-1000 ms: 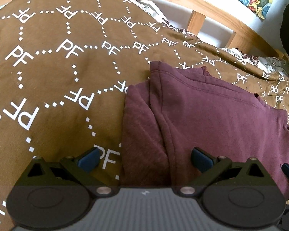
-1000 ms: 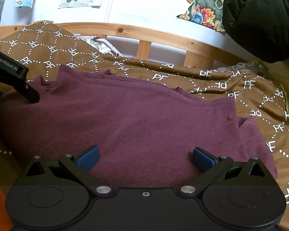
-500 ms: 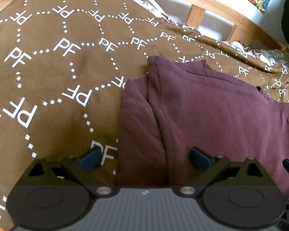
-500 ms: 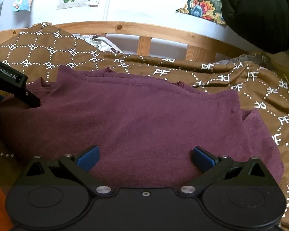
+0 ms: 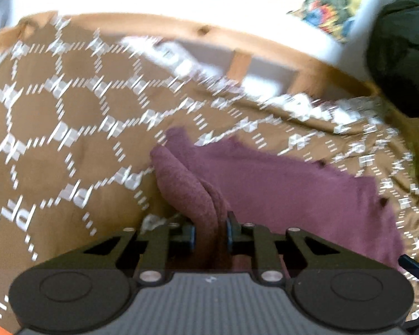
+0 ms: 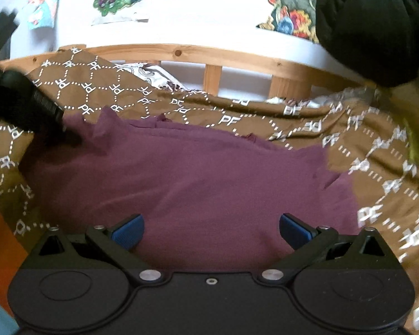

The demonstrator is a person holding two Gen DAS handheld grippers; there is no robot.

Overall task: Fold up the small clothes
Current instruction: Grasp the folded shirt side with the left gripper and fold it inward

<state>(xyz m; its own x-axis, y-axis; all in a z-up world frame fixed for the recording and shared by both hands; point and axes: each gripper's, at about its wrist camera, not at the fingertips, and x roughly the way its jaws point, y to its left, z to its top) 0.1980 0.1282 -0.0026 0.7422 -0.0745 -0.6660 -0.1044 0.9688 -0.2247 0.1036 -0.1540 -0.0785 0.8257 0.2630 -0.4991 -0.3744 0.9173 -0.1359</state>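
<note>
At the left of the scene the left tool (image 5: 209, 236) is closing its jaws on a bunched fold of the maroon garment (image 5: 279, 184); the doubled edge of the cloth stands pinched between the blue pads (image 5: 228, 233), which press it from both sides. From that pinched left end the garment stretches away to the right across the brown bedspread (image 5: 56, 167) printed with white letters, so its long axis runs side to side, roughly along the wooden bed rail (image 6: 237, 55) behind it. The left-wrist view is blurred. Seen from the right wrist, the garment lies mostly flat on the bed, its far edge toward the rail. The right tool (image 6: 211, 230) hangs over the near edge with its jaws wide apart, the cloth showing between its blue pads (image 6: 127, 233) and not gripped. A black bundle (image 6: 377, 28) sits at the far right by the wall.
</note>
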